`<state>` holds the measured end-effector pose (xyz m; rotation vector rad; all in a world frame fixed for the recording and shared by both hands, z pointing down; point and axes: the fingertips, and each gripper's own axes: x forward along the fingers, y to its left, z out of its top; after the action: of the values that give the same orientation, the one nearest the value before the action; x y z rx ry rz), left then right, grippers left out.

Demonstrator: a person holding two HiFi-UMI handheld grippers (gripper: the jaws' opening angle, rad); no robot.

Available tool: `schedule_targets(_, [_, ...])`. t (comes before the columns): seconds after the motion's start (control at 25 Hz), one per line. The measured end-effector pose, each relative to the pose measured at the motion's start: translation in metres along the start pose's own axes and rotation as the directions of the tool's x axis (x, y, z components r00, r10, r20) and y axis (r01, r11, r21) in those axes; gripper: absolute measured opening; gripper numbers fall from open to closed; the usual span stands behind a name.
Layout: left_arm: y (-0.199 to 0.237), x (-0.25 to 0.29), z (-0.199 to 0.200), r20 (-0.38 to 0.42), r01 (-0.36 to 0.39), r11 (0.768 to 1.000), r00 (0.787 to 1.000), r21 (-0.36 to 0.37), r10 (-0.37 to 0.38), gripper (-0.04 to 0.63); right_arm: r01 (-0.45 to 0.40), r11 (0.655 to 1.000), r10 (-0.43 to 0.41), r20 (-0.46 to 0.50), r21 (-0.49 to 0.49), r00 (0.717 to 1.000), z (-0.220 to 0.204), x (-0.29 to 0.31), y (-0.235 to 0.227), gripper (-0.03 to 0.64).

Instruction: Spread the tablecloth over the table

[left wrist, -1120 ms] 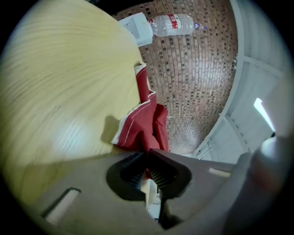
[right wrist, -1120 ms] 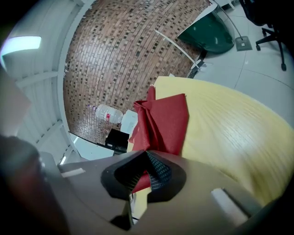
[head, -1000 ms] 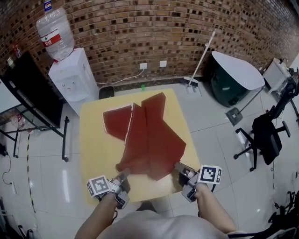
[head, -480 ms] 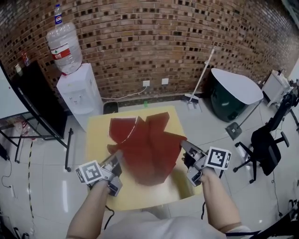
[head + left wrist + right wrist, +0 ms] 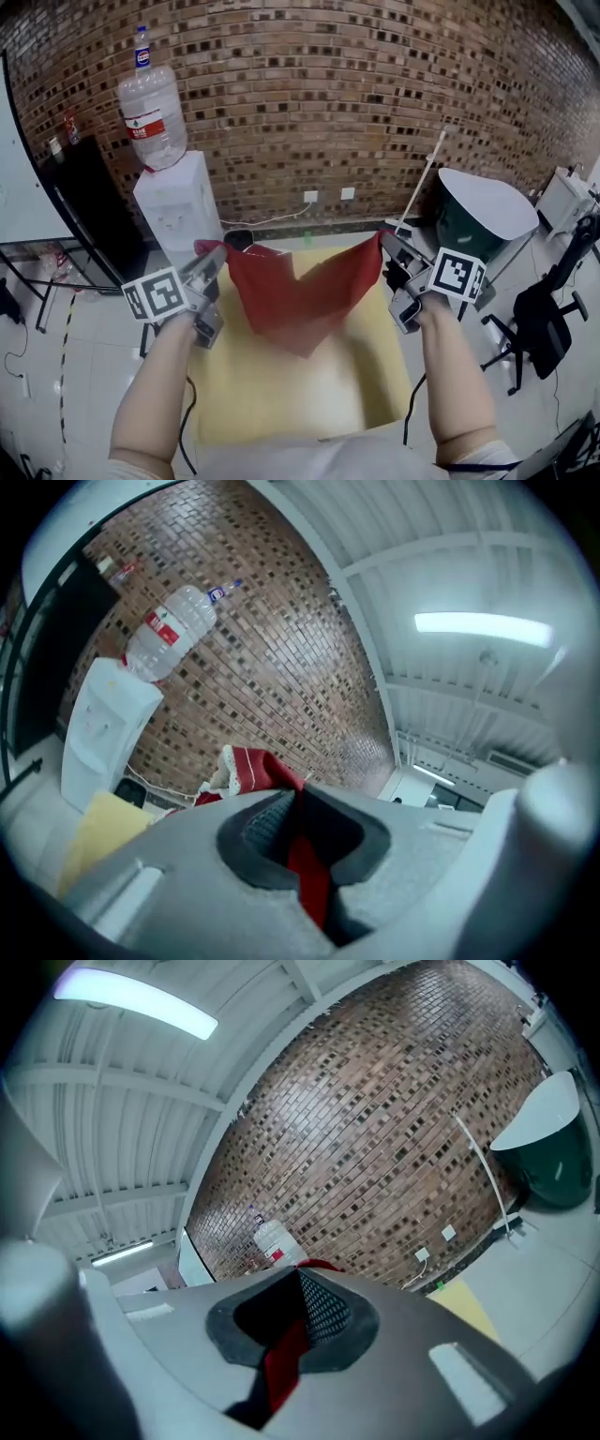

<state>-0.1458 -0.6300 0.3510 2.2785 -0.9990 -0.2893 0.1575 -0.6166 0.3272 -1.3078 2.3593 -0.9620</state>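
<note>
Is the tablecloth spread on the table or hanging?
Not spread: the tablecloth hangs in folds over the table, its ends pinched by the left gripper and right gripper.

**Brick-Walled Room With a Pale Tiled Floor**

A white water dispenser (image 5: pixel 178 211) stands against a dark red-brown brick wall (image 5: pixel 309 84), a clear bottle (image 5: pixel 153 112) upended on top of it. Just left of the dispenser is a black cabinet (image 5: pixel 94 211). To the dispenser's right, low on the wall, are two white sockets (image 5: pixel 310 196). Further right a long-handled mop (image 5: pixel 427 178) leans against the bricks, beside a dark green tub (image 5: pixel 461 232) with a tilted white top. Far right of the dispenser sits a black office chair (image 5: pixel 539 319). The floor (image 5: pixel 66 375) is glossy pale tile. Overhead, a white ribbed ceiling (image 5: pixel 450 546) carries a lit tube lamp (image 5: pixel 483 628).
</note>
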Motion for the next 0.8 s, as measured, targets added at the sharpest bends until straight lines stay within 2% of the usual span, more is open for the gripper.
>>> schedule_targets(0.16, [-0.006, 0.004, 0.051, 0.033, -0.019, 0.997, 0.999, 0.08, 0.017, 0.01, -0.029, 0.997, 0.03, 0.005, -0.067, 1.0, 0.029, 0.022, 0.016, 0.003])
schedule_targets(0.28, [-0.011, 0.009, 0.079, 0.057, -0.038, 0.993, 0.998, 0.114, 0.032, 0.011, -0.035, 0.997, 0.036, 0.006, -0.072, 0.999, 0.046, 0.034, 0.022, 0.003])
schedule_targets(0.52, [-0.002, 0.029, 0.117, 0.102, -0.086, 0.989, 0.992, 0.123, 0.074, 0.009, -0.099, 0.989, 0.101, 0.006, -0.108, 0.995, 0.081, 0.07, 0.027, 0.003])
schedule_targets(0.8, [0.015, 0.062, 0.165, 0.152, -0.12, 0.982, 0.984, 0.145, 0.098, 0.011, -0.095, 0.983, 0.098, 0.008, -0.159, 0.995, 0.13, 0.115, 0.017, 0.003])
